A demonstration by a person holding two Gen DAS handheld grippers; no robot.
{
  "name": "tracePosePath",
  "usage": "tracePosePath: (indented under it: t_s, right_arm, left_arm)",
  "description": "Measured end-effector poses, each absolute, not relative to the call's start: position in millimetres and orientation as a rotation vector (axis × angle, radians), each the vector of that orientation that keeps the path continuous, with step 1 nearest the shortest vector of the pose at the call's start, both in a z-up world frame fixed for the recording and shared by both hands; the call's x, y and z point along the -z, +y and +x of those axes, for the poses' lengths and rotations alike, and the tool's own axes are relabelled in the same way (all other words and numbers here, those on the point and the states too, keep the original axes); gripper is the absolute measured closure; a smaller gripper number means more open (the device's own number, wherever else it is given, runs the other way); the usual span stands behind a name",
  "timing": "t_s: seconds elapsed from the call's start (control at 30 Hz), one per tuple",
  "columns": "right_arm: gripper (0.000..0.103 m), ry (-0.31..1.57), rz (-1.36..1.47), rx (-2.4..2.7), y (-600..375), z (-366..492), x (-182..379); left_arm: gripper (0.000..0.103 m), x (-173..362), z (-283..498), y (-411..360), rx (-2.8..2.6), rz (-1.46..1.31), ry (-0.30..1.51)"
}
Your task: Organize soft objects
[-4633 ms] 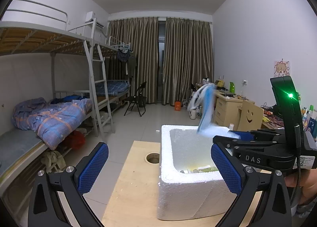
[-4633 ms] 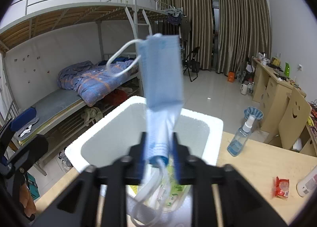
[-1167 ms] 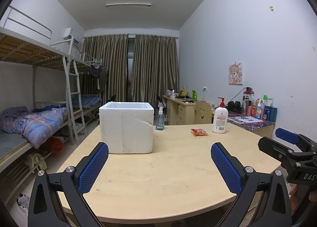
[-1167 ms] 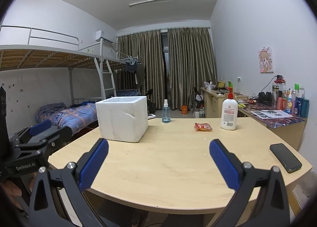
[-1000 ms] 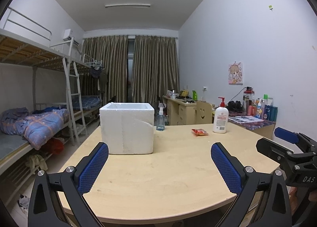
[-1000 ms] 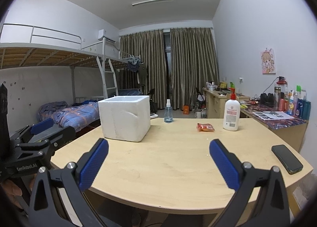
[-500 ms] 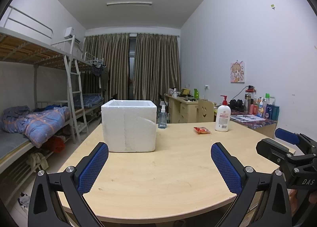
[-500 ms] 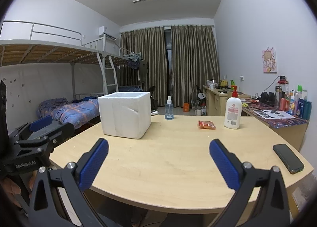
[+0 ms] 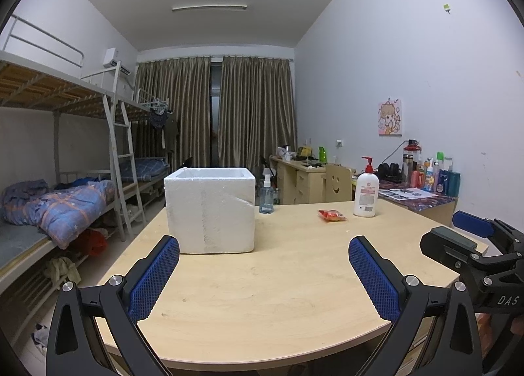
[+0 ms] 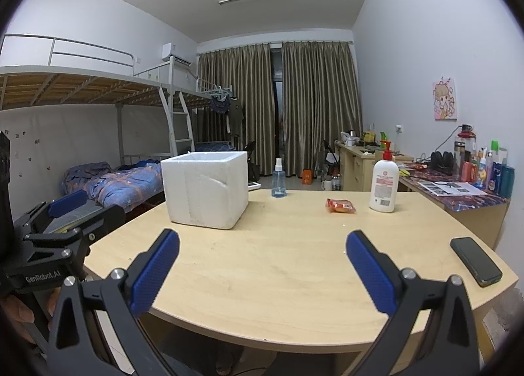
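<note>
A white foam box [image 9: 211, 208] stands on the wooden table [image 9: 262, 294] toward the far left; it also shows in the right wrist view [image 10: 206, 189]. Its inside is hidden from both views. A small red packet [image 9: 331, 215] lies on the table to its right, also seen in the right wrist view [image 10: 340, 205]. My left gripper [image 9: 263, 274] is open and empty, held back over the table's near edge. My right gripper [image 10: 262, 269] is open and empty, also over the near edge.
A white pump bottle [image 10: 383, 184] and a clear spray bottle [image 10: 278, 181] stand at the table's far side. A black phone [image 10: 475, 261] lies near the right edge. Bunk beds [image 10: 98, 179] are at left, a cluttered desk [image 10: 458, 192] at right.
4.6 s ago my right gripper held a blue face mask over the open box. Now both grippers are empty and pulled well back. In the last second the views barely shift.
</note>
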State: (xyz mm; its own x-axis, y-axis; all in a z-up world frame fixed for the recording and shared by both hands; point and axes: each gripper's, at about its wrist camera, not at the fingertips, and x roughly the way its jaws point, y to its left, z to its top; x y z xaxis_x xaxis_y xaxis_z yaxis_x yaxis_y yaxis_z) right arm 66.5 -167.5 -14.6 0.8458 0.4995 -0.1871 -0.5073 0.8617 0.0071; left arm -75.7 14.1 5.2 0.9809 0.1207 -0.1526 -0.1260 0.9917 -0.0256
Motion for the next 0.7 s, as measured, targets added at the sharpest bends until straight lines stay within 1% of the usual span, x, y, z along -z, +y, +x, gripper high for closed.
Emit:
tracePosePath:
  t_s: [0.7]
  right_arm:
    - [0.000, 0.188, -0.038, -0.535, -172.1, 67.9, 16.1]
  left_arm:
    - [0.000, -4.2, -76.1, 11.1, -0.106, -0.022, 0.169]
